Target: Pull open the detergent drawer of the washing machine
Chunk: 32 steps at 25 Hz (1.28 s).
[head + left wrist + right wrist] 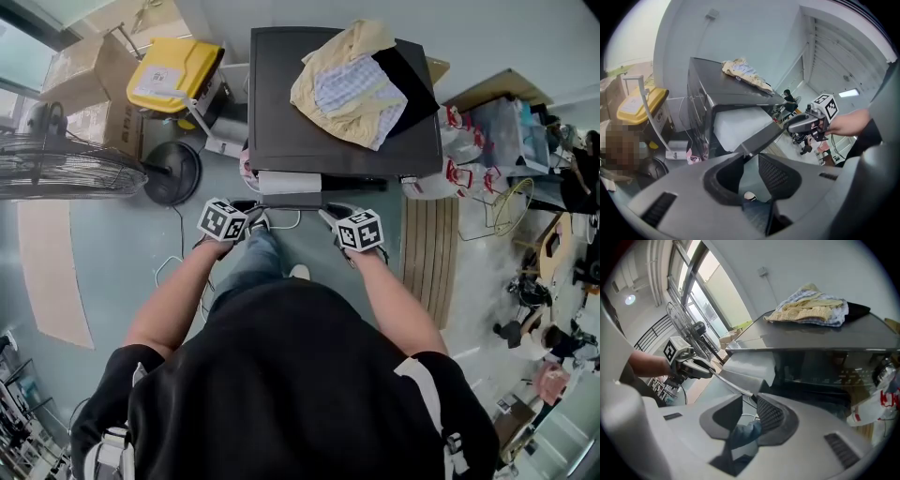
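Observation:
The dark grey washing machine (281,112) stands in front of me with crumpled clothes (352,80) on its lid. Its pale detergent drawer (289,182) sticks out of the front, ending in a long grey front panel (764,136). My left gripper (253,214) is shut on the panel's left end, whose tip sits between the jaw tips (746,157). My right gripper (328,216) is shut on the right end (751,401). Each gripper view shows the other gripper (794,125) (705,370) at the far end of the panel (729,383).
A yellow-lidded bin (173,73) and cardboard boxes (89,70) stand left of the machine, with a floor fan (56,167) and its round base (173,173) nearer me. A slatted wooden mat (429,248) and bags (455,155) lie to the right. My legs are under the drawer.

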### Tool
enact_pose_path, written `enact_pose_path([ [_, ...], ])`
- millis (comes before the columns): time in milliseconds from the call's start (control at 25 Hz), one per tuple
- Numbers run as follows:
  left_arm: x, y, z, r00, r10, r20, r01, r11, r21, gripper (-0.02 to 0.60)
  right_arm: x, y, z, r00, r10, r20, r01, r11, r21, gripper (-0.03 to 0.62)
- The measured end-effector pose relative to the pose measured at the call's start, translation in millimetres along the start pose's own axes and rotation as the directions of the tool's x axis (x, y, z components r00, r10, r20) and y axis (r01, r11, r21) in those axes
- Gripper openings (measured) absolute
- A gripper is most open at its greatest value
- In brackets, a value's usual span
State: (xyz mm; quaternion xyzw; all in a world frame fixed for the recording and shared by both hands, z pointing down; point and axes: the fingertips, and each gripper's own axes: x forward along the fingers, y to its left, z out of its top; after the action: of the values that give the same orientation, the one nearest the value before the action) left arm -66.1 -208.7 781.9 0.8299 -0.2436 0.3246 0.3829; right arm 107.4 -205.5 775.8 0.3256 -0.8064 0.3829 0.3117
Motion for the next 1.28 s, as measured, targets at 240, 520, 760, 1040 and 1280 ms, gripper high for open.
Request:
enact_pose_path([
  [240,-1,-9,-11,1.0,0.006,0.0,-0.006,1.0,-0.007,0.103,-5,5,-12,1.0,0.012,-0.005,-0.012,1.0,0.002,0.098],
  [520,-4,-18,-20,1.0,0.013,0.0,-0.013,1.0,-0.015,0.103,-10,13,-22,1.0,0.026,-0.008,-0.026,1.0,-0.002,0.097],
  [760,-7,-26,-29,1.0,0.015,0.0,-0.015,1.0,-0.016,0.103,-16,19,-30,0.999,0.032,-0.013,-0.032,0.999,-0.011,0.095],
  [1040,-8,-37,-42,1.0,0.003,-0.006,-0.003,1.0,-0.019,0.103,-22,29,-43,0.999,0.049,-0.024,-0.049,0.999,-0.008,0.095],
  [1280,-12,-45,-50,1.0,-0.001,-0.005,0.001,1.0,-0.024,0.103,-26,34,-54,0.998,0.05,-0.027,-0.05,0.999,-0.004,0.095],
])
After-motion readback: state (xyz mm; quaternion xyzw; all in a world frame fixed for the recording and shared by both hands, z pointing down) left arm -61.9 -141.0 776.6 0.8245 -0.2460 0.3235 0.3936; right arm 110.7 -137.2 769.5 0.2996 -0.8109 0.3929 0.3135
